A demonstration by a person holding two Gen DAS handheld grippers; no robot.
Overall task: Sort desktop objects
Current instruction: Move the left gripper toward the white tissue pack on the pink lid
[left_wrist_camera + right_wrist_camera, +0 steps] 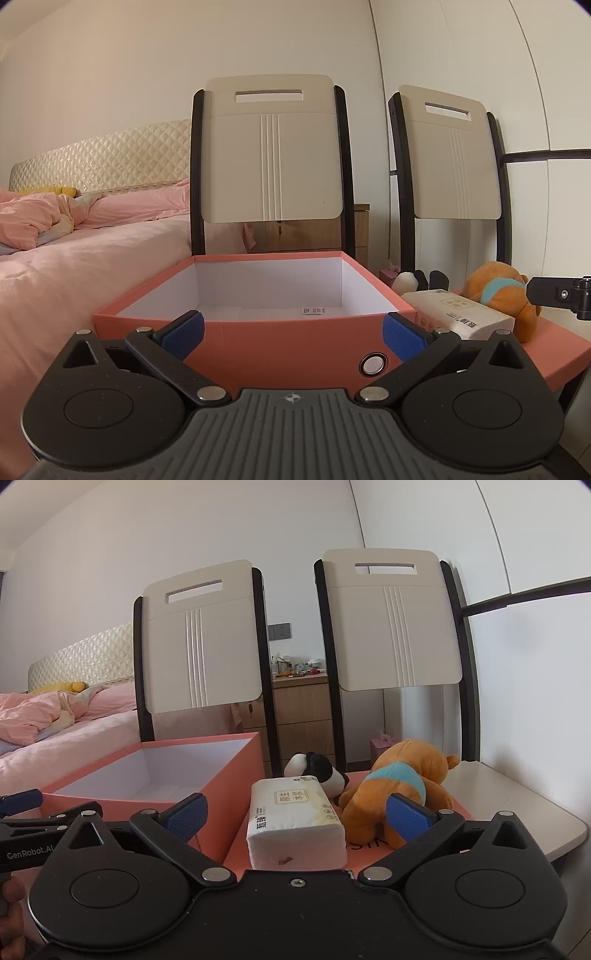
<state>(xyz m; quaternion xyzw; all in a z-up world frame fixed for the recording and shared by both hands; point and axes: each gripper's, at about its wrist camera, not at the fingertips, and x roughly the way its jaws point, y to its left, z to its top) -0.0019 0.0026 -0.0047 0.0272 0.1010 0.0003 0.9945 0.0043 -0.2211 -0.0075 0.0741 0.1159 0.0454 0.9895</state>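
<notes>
- The right gripper (297, 818) has its jaws spread wide and empty; the tissue pack (295, 821) lies just ahead, between the blue pads.
- Judged soft, light and squashy: pinch its long sides gently.
- The left gripper (291, 334), equally wide and empty, faces the open coral box (221, 343).
- The orange plush bear (399, 786) lies right of the pack.

Home bedroom: bed (92, 251) with pink bedding, quilted headboard (99, 162), wooden nightstand (301, 709), two chairs (391, 624).

I can't read the small white label (313, 311) inside the open pink cardboard box (258, 343); the black-and-white plush panda (317, 771) is half hidden behind the white tissue pack (295, 823).
</notes>
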